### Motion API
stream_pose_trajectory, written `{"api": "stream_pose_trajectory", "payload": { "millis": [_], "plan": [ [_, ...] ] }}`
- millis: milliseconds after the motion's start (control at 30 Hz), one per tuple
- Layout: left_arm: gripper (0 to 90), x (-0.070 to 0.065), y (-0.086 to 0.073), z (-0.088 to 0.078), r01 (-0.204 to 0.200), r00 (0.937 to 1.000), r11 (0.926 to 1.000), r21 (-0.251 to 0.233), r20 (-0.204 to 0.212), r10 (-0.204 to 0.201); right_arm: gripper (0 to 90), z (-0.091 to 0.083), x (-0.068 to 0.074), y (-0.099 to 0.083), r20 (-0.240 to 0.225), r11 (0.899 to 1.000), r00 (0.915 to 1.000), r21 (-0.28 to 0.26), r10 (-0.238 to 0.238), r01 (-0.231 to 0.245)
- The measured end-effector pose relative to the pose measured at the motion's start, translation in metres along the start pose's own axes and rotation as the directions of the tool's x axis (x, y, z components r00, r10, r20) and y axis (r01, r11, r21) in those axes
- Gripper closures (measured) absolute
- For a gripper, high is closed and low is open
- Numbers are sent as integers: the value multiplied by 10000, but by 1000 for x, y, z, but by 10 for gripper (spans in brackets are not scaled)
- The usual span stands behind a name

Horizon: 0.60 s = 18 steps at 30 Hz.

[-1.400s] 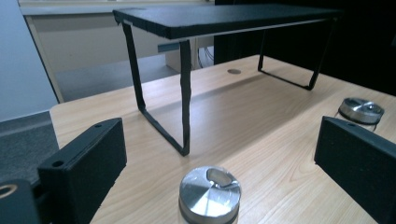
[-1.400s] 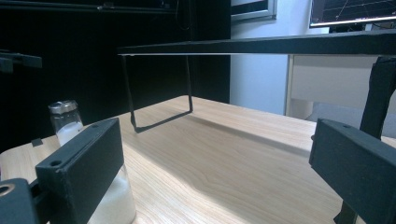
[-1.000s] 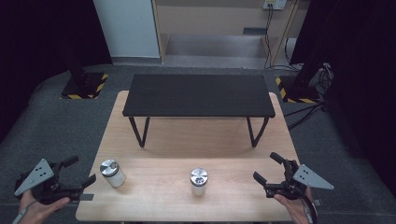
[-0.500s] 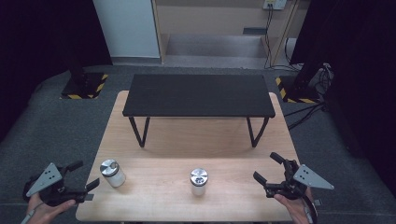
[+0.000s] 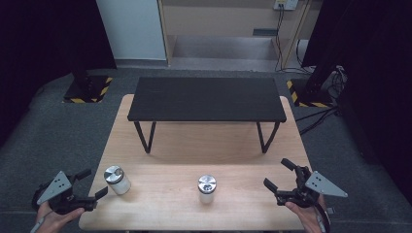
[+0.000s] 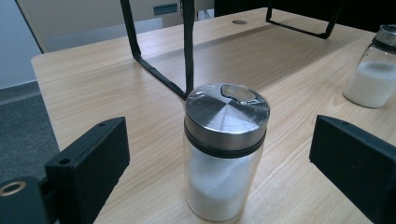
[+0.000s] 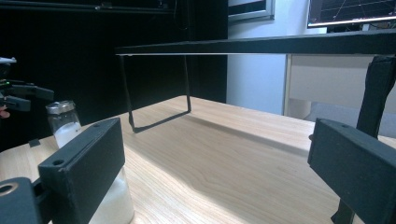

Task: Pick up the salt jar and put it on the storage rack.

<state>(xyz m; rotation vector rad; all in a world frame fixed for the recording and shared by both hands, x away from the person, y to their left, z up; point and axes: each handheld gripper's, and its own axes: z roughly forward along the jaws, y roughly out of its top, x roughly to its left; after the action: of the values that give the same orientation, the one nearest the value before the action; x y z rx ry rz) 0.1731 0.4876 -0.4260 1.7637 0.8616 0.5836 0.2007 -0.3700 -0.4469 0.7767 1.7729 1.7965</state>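
Your left gripper [image 5: 91, 184] hangs off the front-left corner of the wooden table [image 5: 204, 141], jaws spread wide, aimed at the left shaker [image 5: 117, 179] just beside it; in the left gripper view that shaker [image 6: 225, 149] stands upright between the parted jaws, untouched. Your right gripper [image 5: 281, 175] sits at the front-right edge, jaws likewise apart and holding nothing. Between the two stands the middle shaker [image 5: 206, 188], upright, in front of the black stand [image 5: 206, 99].
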Motion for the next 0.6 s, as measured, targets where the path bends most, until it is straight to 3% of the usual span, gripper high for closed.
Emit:
{"api": "stream_pose_trajectory", "payload": {
  "millis": [600],
  "plan": [
    [46,2,-9,18,57,9999,10000,7,118,-57,42,-1,0,-1,42,10000,10000,-22,80,-80]
  ]
}}
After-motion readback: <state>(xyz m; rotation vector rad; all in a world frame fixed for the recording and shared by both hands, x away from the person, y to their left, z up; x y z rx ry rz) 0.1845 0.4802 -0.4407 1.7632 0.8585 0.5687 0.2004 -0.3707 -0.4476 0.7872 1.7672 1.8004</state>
